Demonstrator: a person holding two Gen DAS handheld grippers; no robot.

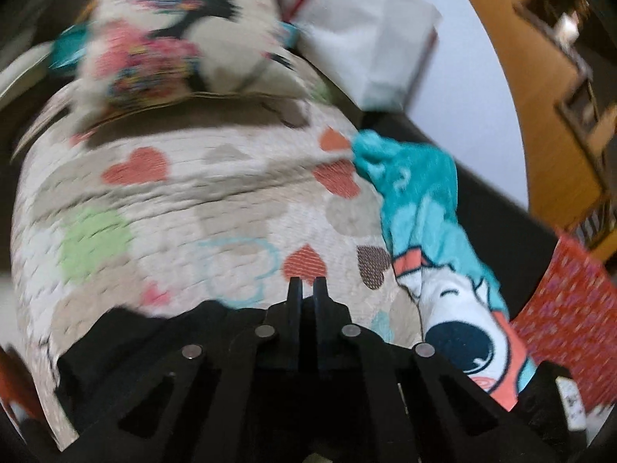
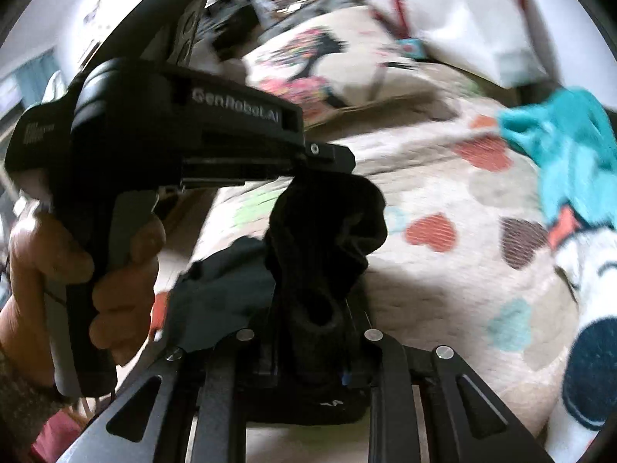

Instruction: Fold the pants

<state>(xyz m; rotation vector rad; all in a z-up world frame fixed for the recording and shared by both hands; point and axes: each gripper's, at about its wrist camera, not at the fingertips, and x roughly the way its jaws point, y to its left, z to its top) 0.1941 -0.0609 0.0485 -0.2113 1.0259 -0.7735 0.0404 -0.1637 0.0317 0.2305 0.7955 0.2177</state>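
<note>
The left hand-held gripper [image 1: 307, 283] has its fingers nearly together, pinching a hanging bunch of black pants [image 2: 324, 227] raised above the heart-print quilt [image 1: 185, 200] of the bed. The right hand-held gripper [image 2: 308, 332] is closed on the lower part of the same fabric. A teal cartoon-print garment [image 1: 424, 208] lies beside them on the quilt; a patterned pillow [image 1: 162, 46] sits beyond.
</note>
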